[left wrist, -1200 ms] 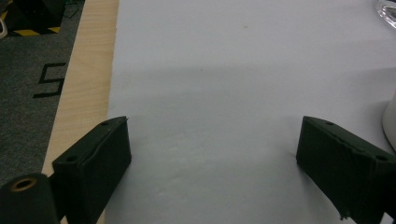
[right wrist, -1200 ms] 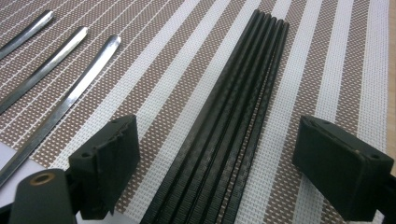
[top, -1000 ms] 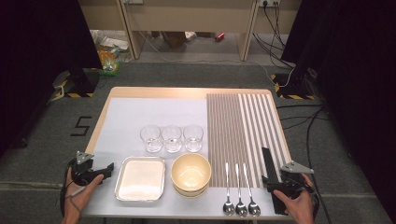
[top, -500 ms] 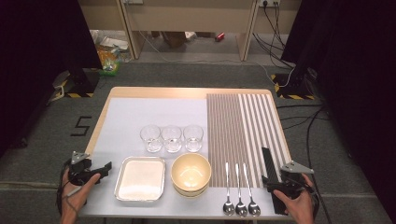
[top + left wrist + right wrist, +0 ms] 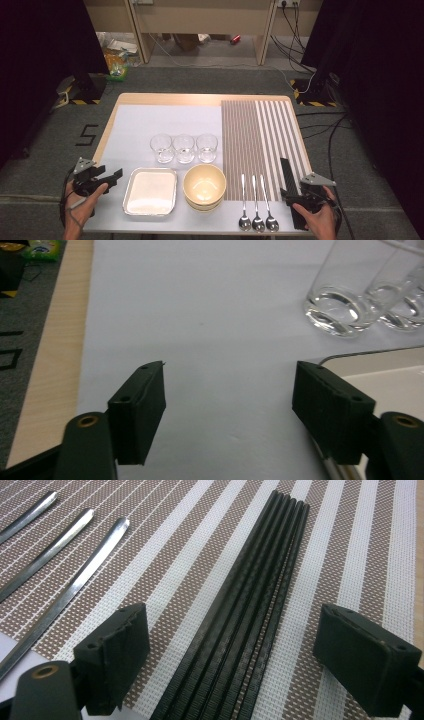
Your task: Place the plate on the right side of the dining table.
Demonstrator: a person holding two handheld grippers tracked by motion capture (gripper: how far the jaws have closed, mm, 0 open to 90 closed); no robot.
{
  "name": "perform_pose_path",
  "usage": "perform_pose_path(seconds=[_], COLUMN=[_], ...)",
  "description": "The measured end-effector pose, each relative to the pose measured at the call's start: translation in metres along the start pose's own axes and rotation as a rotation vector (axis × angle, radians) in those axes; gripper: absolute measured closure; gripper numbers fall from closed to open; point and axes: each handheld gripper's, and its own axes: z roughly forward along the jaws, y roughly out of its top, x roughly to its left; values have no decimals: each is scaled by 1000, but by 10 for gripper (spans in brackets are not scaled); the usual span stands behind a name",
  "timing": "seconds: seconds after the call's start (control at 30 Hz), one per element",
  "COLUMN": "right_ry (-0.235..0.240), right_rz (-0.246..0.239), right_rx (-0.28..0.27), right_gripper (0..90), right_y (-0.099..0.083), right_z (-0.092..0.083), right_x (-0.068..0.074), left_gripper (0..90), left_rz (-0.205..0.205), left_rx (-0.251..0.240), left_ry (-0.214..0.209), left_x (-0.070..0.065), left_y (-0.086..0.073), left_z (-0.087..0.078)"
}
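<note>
Black chopsticks point(image 5: 240, 615): a tight bundle lying lengthwise on the striped mat, right of the 3 spoons; bundled and aligned, I'd judge, so one pinch can take them together.
Right gripper point(image 5: 250, 655): pads spread wide, one on each side of the chopsticks' near end, touching nothing; it looks poised to close on them.
Right hand point(image 5: 320, 215): at the table's front edge, right of the chopsticks.
Striped mat point(image 5: 260, 140): under the chopsticks, probably the place setting's ground.
Spoons point(image 5: 257, 200): 3 in a row, just left of the chopsticks, bowls toward the person.
Cream bowl point(image 5: 204, 186): farther left of the chopsticks, off the mat.
Metal tray point(image 5: 151, 191): left again, beside the bowl.
Glasses point(image 5: 184, 148): 3 upright, in a row behind tray and bowl.
Left gripper point(image 5: 102, 179): far left of the chopsticks, at the tray's left rim; jaws have just been closing, now about half apart, nothing between them.
</note>
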Motion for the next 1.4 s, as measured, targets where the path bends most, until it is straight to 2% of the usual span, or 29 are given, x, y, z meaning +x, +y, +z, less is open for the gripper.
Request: perform_pose_path(seconds=[0.3, 0.33, 0.53, 0.63, 1.0, 1.4], right_ry=[0, 0, 0, 0, 0, 0], right_rz=[0, 0, 0, 0, 0, 1], right_rx=[0, 0, 0, 0, 0, 0], right_gripper=[148, 148, 148, 148, 148, 148], right_y=[0, 0, 0, 0, 0, 0], right_z=[0, 0, 0, 0, 0, 0], right_x=[0, 0, 0, 0, 0, 0], left_gripper=[488, 506, 589, 631, 826, 880], left_rz=[116, 116, 173, 181, 177, 167], left_rx=[42, 42, 82, 92, 117, 109], left_ry=[-47, -47, -72, -63, -88, -60], left_x=[-25, -25, -39, -41, -44, -46], left_y=[8, 8, 13, 14, 15, 17], left_z=[7, 7, 17, 23, 32, 27])
